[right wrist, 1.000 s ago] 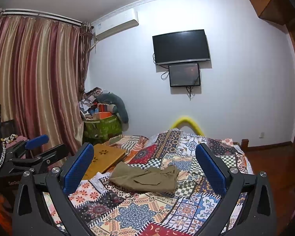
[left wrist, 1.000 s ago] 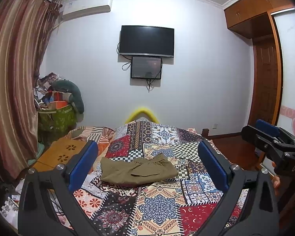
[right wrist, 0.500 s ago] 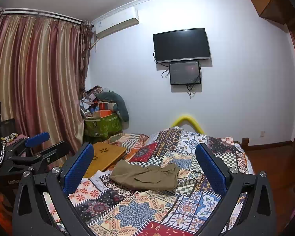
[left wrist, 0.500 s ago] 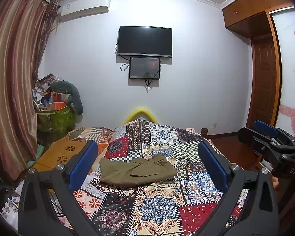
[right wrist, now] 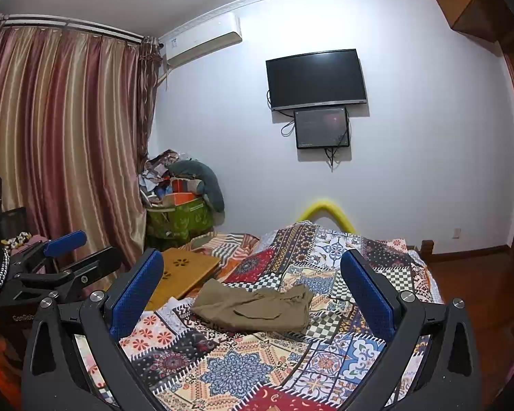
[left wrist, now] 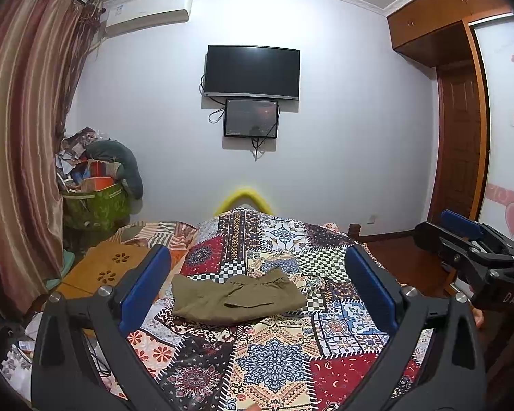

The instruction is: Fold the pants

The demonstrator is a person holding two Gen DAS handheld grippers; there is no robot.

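Olive-brown pants (left wrist: pixel 236 298) lie folded in a compact bundle on the patchwork bedspread (left wrist: pixel 274 366); in the right wrist view the pants (right wrist: pixel 253 306) rest mid-bed. My left gripper (left wrist: pixel 257 274) is open, held back from and above the bed, nothing between its blue pads. My right gripper (right wrist: pixel 252 277) is also open and empty, equally far from the pants. The right gripper (left wrist: pixel 469 257) appears at the right edge of the left wrist view, and the left gripper (right wrist: pixel 65 257) shows at the left of the right wrist view.
A wooden lap tray (left wrist: pixel 99 270) lies at the bed's left side. A green bin (left wrist: pixel 96 205) piled with clutter stands in the corner by striped curtains (right wrist: pixel 61 144). A TV (left wrist: pixel 252 70) hangs on the far wall. A wooden door (left wrist: pixel 459 144) and floor are to the right.
Both cameras have tilted slightly, so the room sits a little lower in view. The pants have not moved and both grippers stay open.
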